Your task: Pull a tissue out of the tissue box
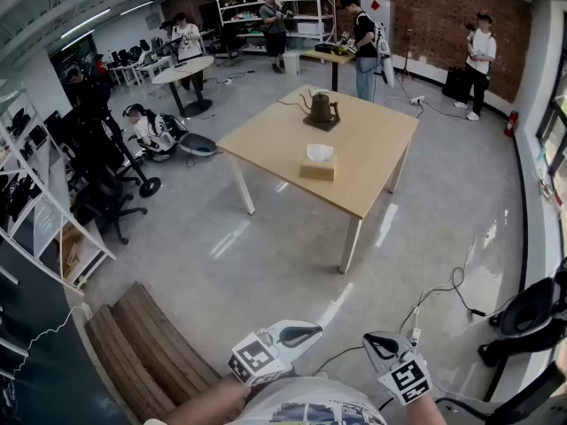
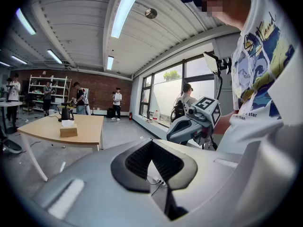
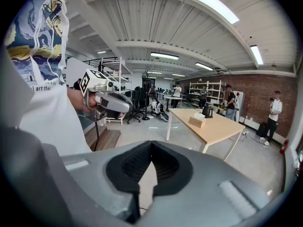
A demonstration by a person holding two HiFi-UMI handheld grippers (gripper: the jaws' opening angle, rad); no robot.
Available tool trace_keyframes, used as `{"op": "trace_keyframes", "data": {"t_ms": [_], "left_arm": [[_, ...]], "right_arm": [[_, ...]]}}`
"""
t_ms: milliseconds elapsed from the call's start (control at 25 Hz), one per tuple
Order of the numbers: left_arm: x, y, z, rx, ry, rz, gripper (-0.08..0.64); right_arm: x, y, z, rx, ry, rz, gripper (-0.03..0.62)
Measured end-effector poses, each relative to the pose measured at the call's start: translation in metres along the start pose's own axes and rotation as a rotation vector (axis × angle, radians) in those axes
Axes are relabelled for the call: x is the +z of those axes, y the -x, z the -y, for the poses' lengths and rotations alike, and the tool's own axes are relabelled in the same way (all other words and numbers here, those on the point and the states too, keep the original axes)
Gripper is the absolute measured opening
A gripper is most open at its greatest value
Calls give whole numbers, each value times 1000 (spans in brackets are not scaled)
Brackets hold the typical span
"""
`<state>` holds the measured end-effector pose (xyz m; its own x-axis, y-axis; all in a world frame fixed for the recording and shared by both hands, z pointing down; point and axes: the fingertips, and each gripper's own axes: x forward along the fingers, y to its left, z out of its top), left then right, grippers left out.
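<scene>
The tan tissue box [image 1: 318, 168] sits on the wooden table [image 1: 372, 162] far across the floor, with a white tissue [image 1: 320, 152] sticking out of its top. Both grippers are held low near the person's body, a long way from the table. My left gripper [image 1: 297, 333] is shut and holds nothing; its own view shows the jaw tips [image 2: 152, 142] meeting and the box [image 2: 68, 131] small at left. My right gripper [image 1: 379, 343] is shut and empty too, with its tips [image 3: 151, 143] together and the box [image 3: 195, 122] far ahead.
A dark kettle [image 1: 321, 110] stands on a mat behind the box. Slatted wooden boards [image 1: 146, 348] lie at lower left. Cables [image 1: 425, 304] trail over the grey floor. Shelving [image 1: 35, 228] and office chairs [image 1: 111, 193] line the left side. Several people stand around the room.
</scene>
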<state>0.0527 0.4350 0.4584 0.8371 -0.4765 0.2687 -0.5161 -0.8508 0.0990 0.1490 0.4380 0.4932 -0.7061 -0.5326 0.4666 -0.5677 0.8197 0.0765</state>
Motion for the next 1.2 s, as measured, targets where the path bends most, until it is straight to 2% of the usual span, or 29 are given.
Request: {"op": "trace_keyframes", "data": {"t_ms": [320,800,1200], "left_arm": [[1,-8,0,7,-11,-3,2],[2,-10,-1,-15,3,8,2],[0,-11,-27,9,-14,-30,2]], "right_arm": [[-1,-1,3,11,18,-3,3],[-3,-7,7,28,-16,6,3],[6,-33,26,54,-40,10,3]]}}
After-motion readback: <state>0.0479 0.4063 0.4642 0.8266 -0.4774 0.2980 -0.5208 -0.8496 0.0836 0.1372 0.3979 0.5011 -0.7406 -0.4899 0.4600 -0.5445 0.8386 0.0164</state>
